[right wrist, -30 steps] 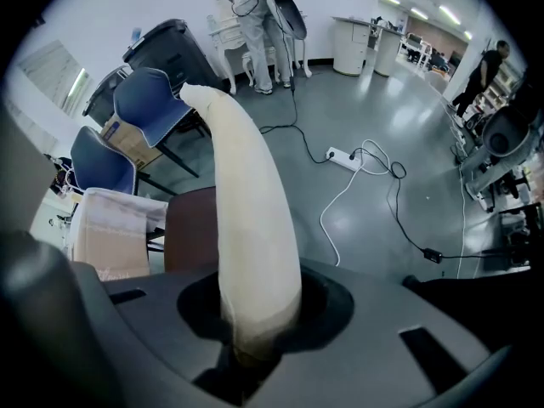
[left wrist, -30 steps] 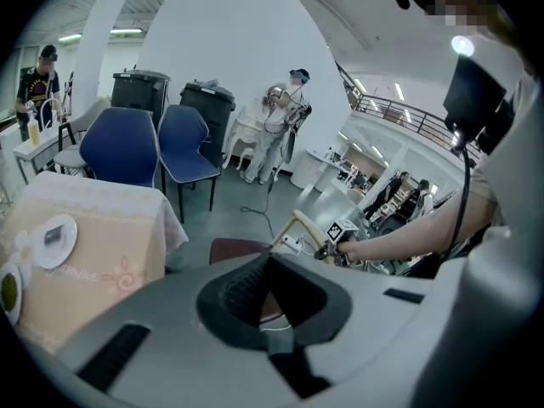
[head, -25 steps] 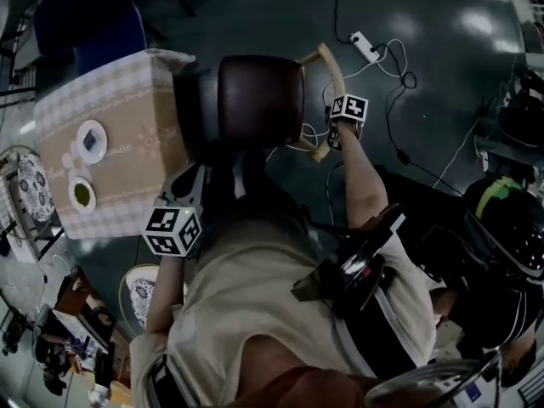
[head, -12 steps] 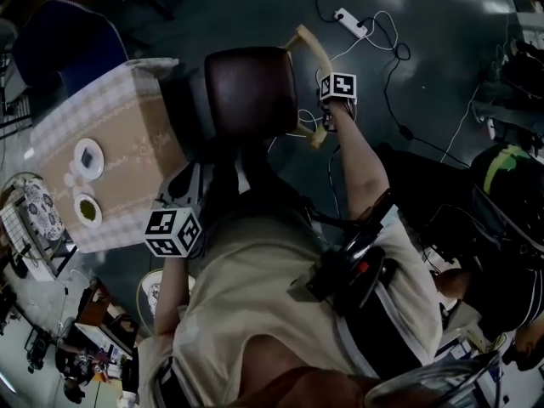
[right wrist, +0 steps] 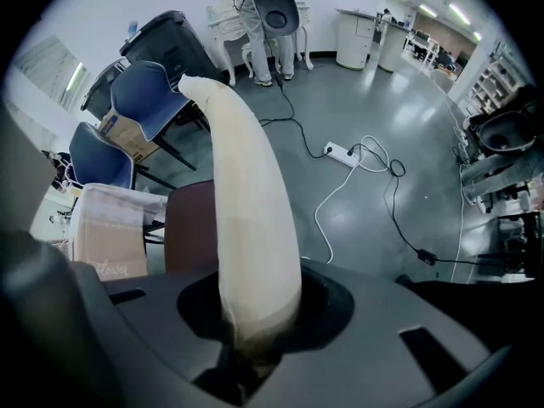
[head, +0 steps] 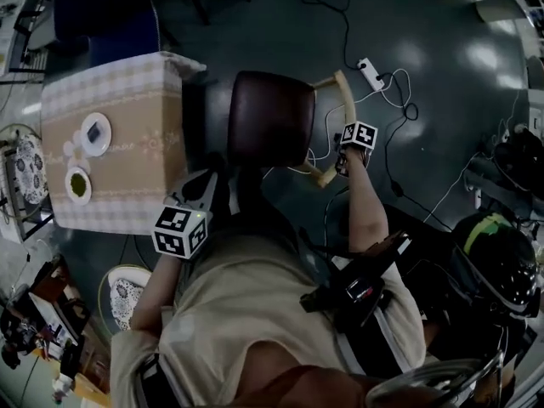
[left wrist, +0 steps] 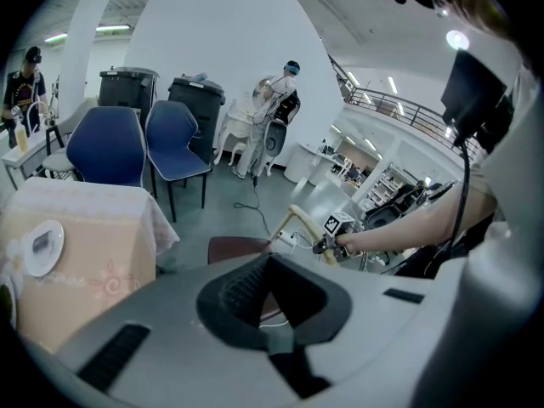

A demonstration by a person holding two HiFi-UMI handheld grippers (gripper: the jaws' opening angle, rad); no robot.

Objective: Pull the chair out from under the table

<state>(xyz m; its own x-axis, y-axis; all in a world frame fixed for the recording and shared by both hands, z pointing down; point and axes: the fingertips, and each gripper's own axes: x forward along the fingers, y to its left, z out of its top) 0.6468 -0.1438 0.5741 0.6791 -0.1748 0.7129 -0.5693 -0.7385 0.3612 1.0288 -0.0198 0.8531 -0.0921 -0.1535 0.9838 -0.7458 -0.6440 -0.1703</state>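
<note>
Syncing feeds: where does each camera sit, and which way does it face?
Head view: on the head, steeply down at chair, table, torso, left tool, right tool.
Left gripper view: on the left tool, facing table and chair; right forearm shows.
Right gripper view: on the right tool, along the gripped backrest.
All share the chair.

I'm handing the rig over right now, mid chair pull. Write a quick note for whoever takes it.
The right gripper is shut on the backrest rail, pointing down.
The left gripper is shut and empty, held near the table.
The chair: its seat looks mostly clear of the table edge, close beside it.
Done: grip taken, chair seemingly out.
Left: pull further if more room is wanted, then release. Mind the floor cables behind it.
</note>
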